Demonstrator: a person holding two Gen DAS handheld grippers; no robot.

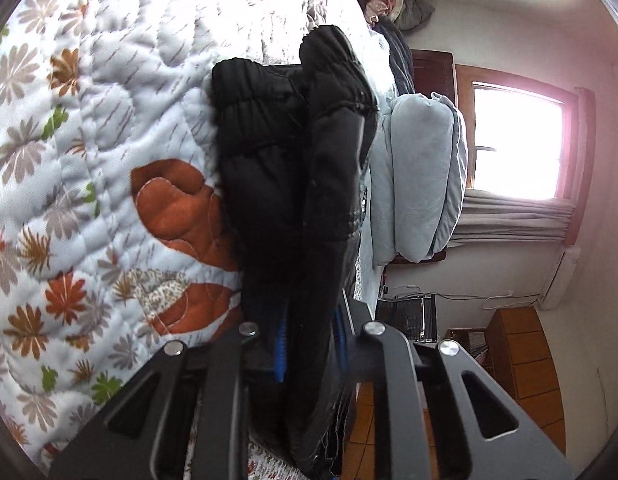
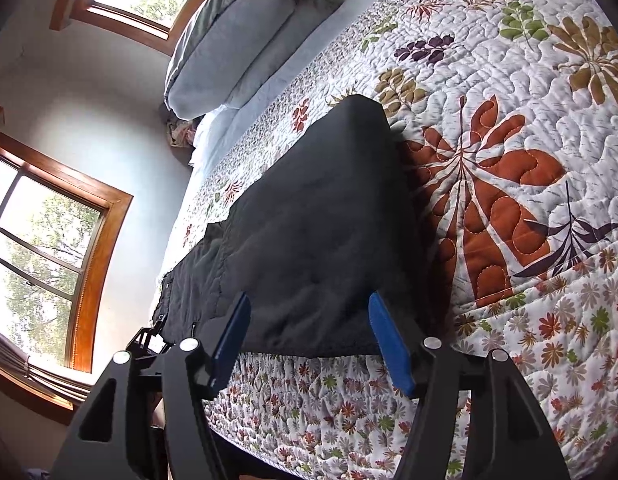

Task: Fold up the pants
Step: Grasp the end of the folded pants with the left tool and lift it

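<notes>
Left gripper [image 1: 309, 344] is pinching a bunched fold of the black pants [image 1: 293, 168], its blue pads nearly buried in cloth, lifting that fold off the quilt [image 1: 109, 120]. Right gripper [image 2: 309, 340] is standing spread, its jaws flanking the pants' [image 2: 321, 220] near edge without pressing it, where the pants are lying flat at the quilt's [image 2: 509, 80] edge.

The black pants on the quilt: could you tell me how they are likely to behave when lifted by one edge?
Probably floppy: the black pants drape over the quilt, and bunch into soft folds where the left gripper is shut on them. They look padded, so likely bulky yet fairly light. The unheld side, lying between the open right gripper fingers, would probably sag.
</notes>
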